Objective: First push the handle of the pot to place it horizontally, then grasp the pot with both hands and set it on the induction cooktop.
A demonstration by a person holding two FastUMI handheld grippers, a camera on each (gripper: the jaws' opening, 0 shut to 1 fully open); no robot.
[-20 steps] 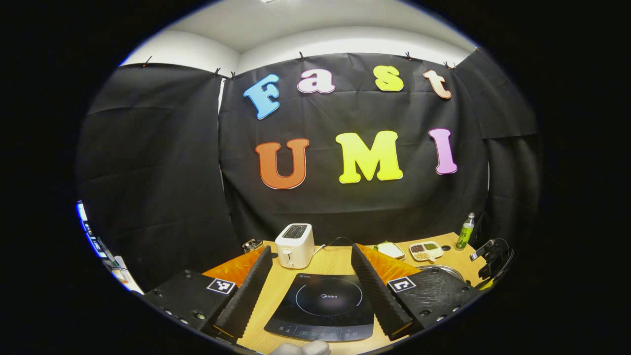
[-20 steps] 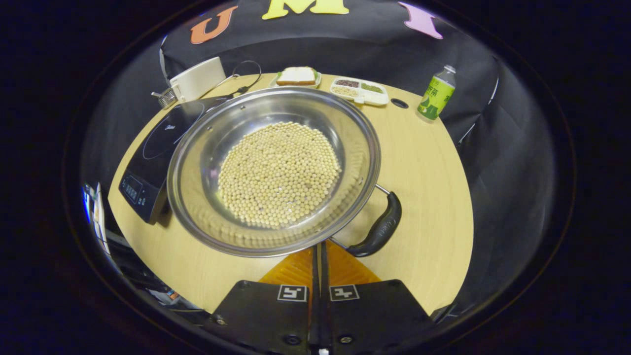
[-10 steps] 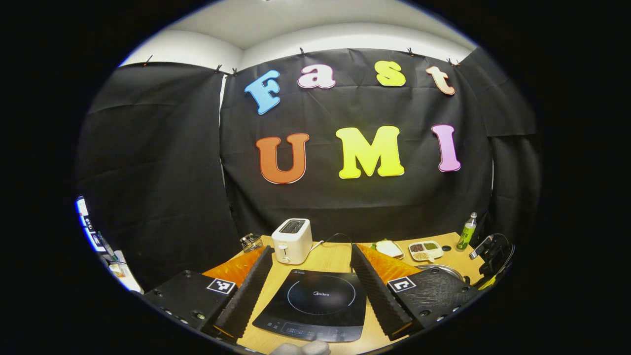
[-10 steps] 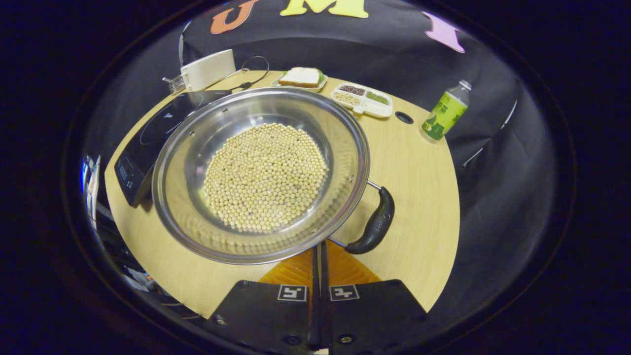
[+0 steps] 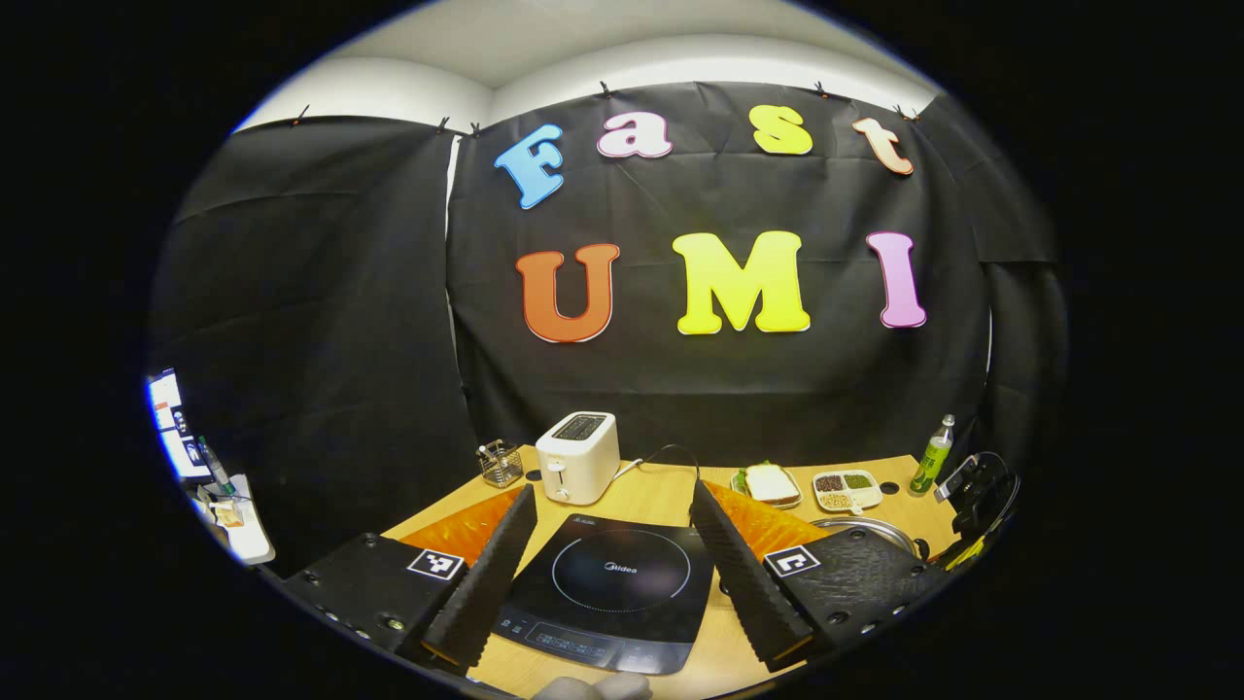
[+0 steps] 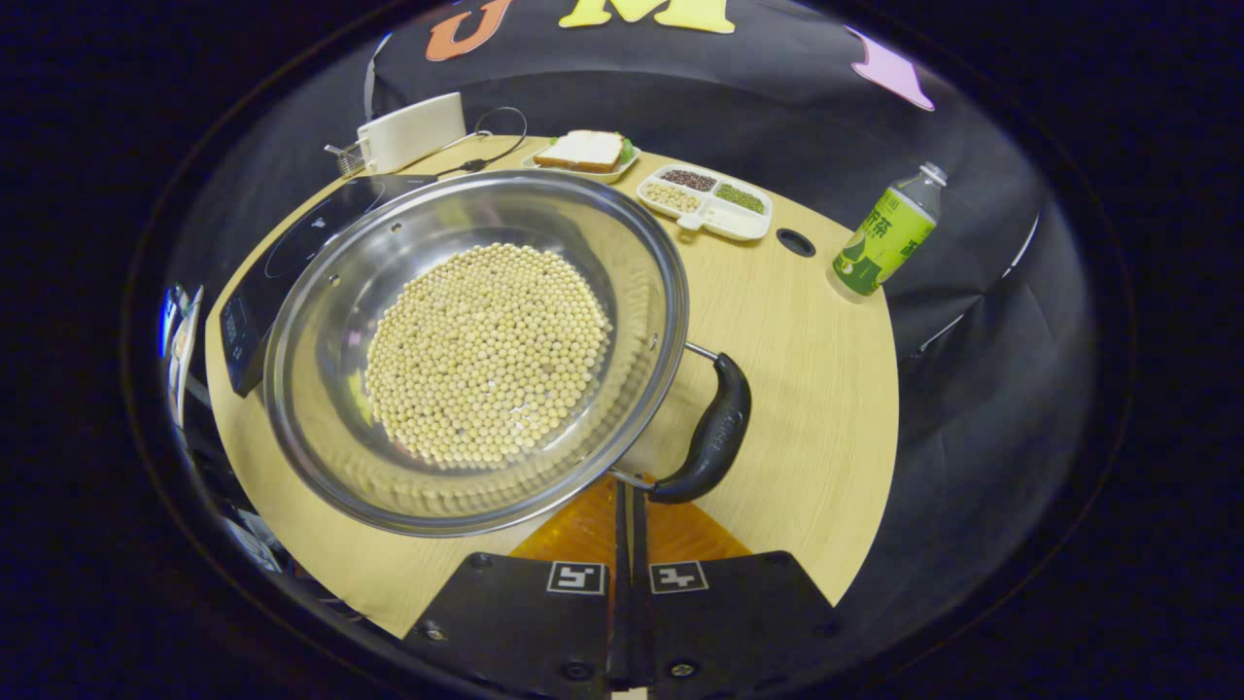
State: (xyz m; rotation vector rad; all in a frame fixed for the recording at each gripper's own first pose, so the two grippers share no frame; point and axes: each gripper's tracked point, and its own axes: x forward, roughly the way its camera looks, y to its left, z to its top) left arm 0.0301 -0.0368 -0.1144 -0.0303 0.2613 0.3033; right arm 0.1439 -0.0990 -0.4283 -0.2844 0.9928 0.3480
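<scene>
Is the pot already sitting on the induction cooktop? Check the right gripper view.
No, the pot rests on the wooden table, with the induction cooktop beside it at its left edge.

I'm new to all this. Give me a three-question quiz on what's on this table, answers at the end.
1. True or false: the pot already sits on the cooktop.
2. What fills the pot? A) water B) pale beans C) rice noodles
3. Fill in: the left gripper's fingers are ____, the right gripper's are ____.

Key: 1 false, it stands on the table beside the cooktop. 2 B. 3 open; shut.
</scene>
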